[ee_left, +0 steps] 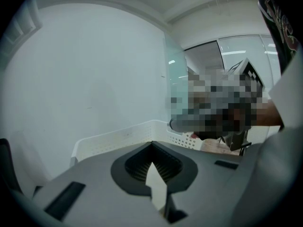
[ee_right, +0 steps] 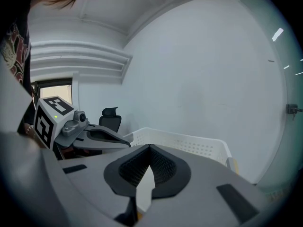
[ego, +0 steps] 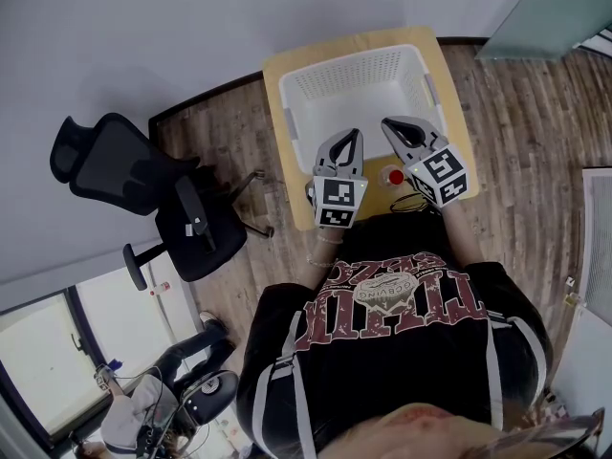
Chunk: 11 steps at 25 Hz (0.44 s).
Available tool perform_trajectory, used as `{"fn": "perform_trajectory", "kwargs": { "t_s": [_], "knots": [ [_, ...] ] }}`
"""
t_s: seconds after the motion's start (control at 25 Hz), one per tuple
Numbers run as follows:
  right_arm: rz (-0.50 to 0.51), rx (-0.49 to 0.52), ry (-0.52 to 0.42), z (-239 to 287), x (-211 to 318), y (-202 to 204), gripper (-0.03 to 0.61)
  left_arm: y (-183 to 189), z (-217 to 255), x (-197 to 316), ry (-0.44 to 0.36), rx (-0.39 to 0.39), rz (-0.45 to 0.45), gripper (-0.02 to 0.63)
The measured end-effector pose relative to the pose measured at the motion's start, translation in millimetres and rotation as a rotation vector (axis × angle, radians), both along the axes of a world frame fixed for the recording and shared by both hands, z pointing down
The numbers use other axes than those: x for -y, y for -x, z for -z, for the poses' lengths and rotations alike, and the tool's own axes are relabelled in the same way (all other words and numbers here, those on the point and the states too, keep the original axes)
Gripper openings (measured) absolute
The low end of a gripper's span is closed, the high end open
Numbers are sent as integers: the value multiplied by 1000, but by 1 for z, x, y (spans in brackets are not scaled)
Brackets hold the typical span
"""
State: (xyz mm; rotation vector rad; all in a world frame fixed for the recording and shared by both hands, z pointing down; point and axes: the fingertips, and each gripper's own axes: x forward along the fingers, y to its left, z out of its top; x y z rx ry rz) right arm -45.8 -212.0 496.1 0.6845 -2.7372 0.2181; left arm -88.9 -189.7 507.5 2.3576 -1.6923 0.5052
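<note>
I hold both grippers side by side, low over a small wooden table (ego: 275, 76), pointing at a white perforated basket (ego: 354, 65). The left gripper (ego: 356, 134) is shut with nothing between its jaws, its tips over the basket's near edge. The right gripper (ego: 386, 122) is also shut and empty, just right of it. In the left gripper view, the left gripper (ee_left: 152, 143) aims at the basket (ee_left: 118, 138). In the right gripper view, the right gripper (ee_right: 149, 146) faces the basket (ee_right: 189, 143), with the left gripper (ee_right: 128, 144) beside it.
A small red-topped object (ego: 395, 177) and a black cable (ego: 411, 202) lie on the table near my body. A black office chair (ego: 143, 189) stands left of the table on the wood floor. White wall lies behind the basket. Another person sits at lower left (ego: 143, 414).
</note>
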Motion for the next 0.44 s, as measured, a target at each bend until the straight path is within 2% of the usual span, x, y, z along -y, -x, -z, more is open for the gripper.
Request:
{"fn": "perform_trajectory", "kwargs": {
  "t_s": [0.44],
  "knots": [
    [3,-5,0,-1,0,-5,17,-2,0,1,1,2,4,48]
  ]
}}
